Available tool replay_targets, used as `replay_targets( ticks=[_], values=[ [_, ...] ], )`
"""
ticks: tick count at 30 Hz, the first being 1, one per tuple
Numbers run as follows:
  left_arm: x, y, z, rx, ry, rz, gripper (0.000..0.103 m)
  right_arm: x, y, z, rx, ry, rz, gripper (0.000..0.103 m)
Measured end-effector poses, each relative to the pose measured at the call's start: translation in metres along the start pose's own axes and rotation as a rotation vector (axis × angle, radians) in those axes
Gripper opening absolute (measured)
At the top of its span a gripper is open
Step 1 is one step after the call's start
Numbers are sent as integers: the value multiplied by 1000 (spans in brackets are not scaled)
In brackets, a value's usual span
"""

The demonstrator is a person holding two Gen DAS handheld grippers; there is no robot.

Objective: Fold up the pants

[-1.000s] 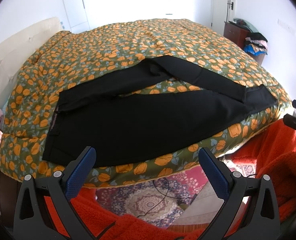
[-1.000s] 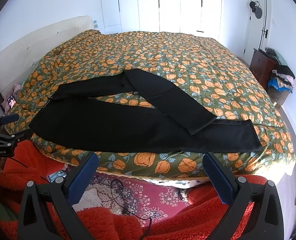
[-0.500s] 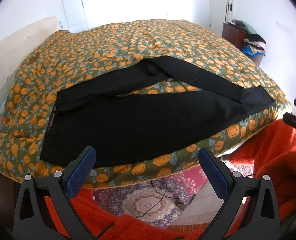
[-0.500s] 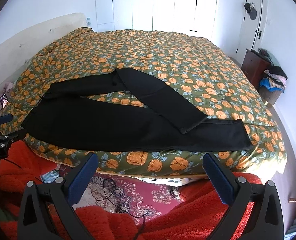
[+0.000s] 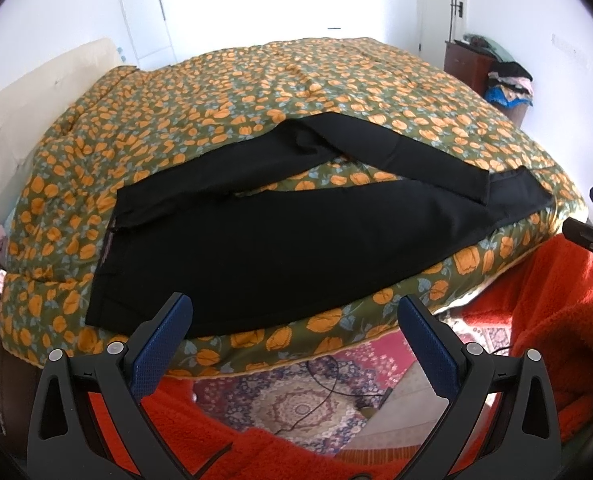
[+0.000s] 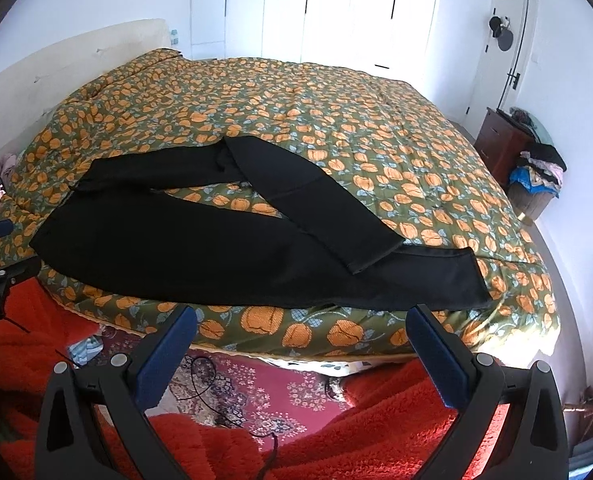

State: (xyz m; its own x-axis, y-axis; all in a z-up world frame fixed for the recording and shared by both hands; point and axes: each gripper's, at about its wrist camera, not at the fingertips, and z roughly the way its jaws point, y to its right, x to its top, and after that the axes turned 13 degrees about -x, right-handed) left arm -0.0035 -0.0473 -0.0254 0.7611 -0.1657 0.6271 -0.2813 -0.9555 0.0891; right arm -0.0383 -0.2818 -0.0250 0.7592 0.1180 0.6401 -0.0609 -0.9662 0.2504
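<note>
A: The black pants (image 5: 296,240) lie spread on the floral quilt (image 5: 296,80) along its near edge, waistband toward nine o'clock, hems toward three. The far leg (image 6: 308,200) is doubled back, crossing the near leg.

B: And the tools?

A: The left gripper (image 5: 294,344) and the right gripper (image 6: 300,348) both hang short of the bed, jaws spread wide, holding nothing.

B: So how should the step go?

A: Probably by straightening that crossed leg first. The right one would pinch its hem (image 6: 372,260) at about two o'clock, the left would pin the waistband (image 5: 108,264), so the cloth stays flat when drawn out.

B: Anything unclear?

A: The black fabric hides seams and creases, and the quilt's far side bends away in the lens. The person shows only as an orange fleece sleeve (image 6: 376,432).
</note>
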Motion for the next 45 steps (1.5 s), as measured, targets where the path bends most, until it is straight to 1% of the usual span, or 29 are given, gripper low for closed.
replay_targets(
  ticks=[7,18,32,35,38,40,43,45],
  values=[
    [0,6,2,-5,-4,22,102,0,-2,2,-27,1,-27,103],
    [0,4,1,-5,-3,13,102,-1,-6,3,-30,3,-50,103],
    [-1,1,1,-6,-1,9,102,-3,-9,5,-61,-8,-69,103],
    [-2,1,1,-6,-1,8,102,-4,-7,5,-42,-5,-54,103],
    [-2,1,1,-6,0,9,102,-4,-1,5,6,-6,-19,103],
    [-3,1,1,-7,1,10,102,-4,0,4,22,-2,-14,103],
    [-3,1,1,-8,4,10,102,-5,-1,0,66,23,-7,103],
    [-3,2,1,-8,5,8,102,-6,-1,-5,93,56,-1,103]
  ],
)
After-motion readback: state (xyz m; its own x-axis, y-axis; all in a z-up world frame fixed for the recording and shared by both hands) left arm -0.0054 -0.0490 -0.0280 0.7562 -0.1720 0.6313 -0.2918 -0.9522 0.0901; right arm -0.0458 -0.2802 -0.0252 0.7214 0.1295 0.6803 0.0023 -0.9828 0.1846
